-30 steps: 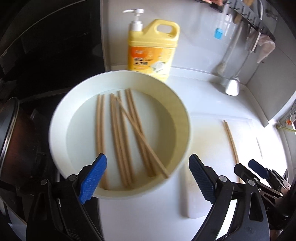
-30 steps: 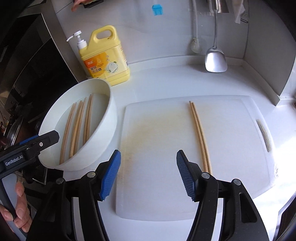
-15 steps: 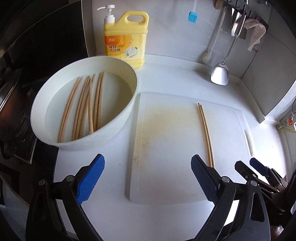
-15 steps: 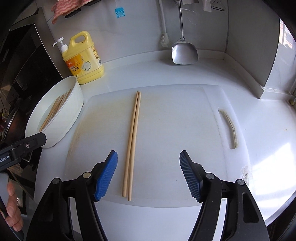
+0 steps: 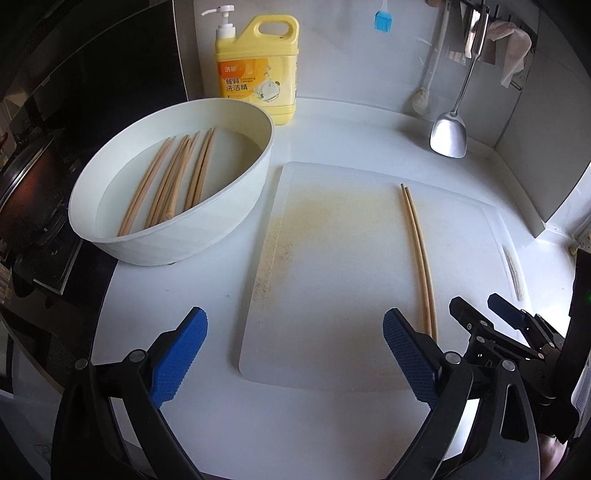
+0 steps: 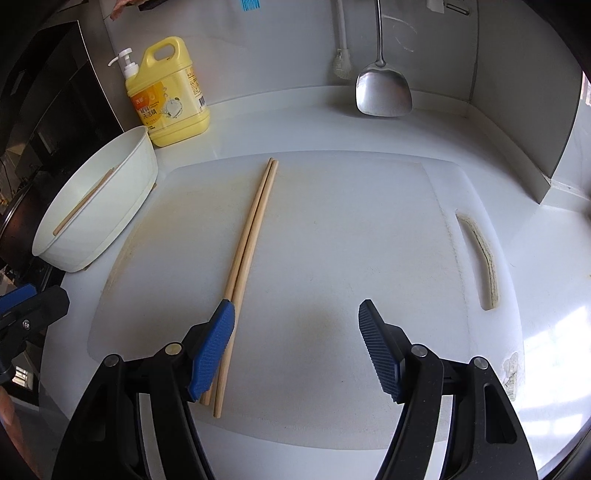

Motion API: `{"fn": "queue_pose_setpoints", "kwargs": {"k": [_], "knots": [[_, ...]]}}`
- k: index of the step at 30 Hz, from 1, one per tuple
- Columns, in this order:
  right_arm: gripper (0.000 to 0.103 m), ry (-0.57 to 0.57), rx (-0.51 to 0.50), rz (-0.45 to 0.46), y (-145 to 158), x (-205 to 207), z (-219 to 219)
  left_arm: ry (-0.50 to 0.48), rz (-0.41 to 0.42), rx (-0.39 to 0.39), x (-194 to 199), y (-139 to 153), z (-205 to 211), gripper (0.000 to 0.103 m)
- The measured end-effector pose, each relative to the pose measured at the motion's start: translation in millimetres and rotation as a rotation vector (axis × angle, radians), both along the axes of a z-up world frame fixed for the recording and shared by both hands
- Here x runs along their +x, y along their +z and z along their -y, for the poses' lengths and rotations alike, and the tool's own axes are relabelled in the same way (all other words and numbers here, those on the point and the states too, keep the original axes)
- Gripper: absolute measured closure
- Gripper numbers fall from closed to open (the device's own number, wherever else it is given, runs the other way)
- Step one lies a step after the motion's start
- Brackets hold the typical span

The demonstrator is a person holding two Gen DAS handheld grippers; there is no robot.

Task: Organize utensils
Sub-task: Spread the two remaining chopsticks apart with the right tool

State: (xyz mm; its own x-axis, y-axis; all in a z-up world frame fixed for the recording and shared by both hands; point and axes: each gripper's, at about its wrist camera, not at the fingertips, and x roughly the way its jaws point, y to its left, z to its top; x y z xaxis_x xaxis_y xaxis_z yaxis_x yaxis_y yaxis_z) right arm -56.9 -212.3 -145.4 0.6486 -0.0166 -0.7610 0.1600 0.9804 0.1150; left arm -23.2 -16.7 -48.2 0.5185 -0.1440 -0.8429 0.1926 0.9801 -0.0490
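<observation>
- A pair of chopsticks (image 6: 251,254) lies side by side, touching, on the white cutting board (image 6: 332,240); the near ends reach almost to the board's front edge.
- The right gripper (image 6: 295,332) hangs over the board's near half. Jaws released, wide apart, nothing between them. The left pad sits in front of the pair's near end; contact cannot be judged.
- The left gripper (image 5: 295,354) hangs over the front left part of the board and the bench (image 5: 184,295) beside it. Jaws released, wide apart, nothing grasped.
- More chopsticks (image 5: 173,184) lie loose in the white basin (image 5: 184,236), which stands on the bench just beside the board's left edge.
- A yellow detergent bottle (image 5: 258,66) with a pump stands behind the basin, against the wall.
- A metal spatula (image 6: 382,88) and a white brush (image 6: 341,62) hang at the back wall, above the bench.
- A blue silicone brush (image 5: 382,18) hangs higher on the wall.
</observation>
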Motion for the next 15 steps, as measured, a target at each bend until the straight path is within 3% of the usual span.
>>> {"fn": "queue_pose_setpoints", "kwargs": {"k": [15], "knots": [[0.036,0.01,-0.089,-0.008,-6,14,-15,0.017,-0.017,-0.027,11,-11,-6,0.009]]}}
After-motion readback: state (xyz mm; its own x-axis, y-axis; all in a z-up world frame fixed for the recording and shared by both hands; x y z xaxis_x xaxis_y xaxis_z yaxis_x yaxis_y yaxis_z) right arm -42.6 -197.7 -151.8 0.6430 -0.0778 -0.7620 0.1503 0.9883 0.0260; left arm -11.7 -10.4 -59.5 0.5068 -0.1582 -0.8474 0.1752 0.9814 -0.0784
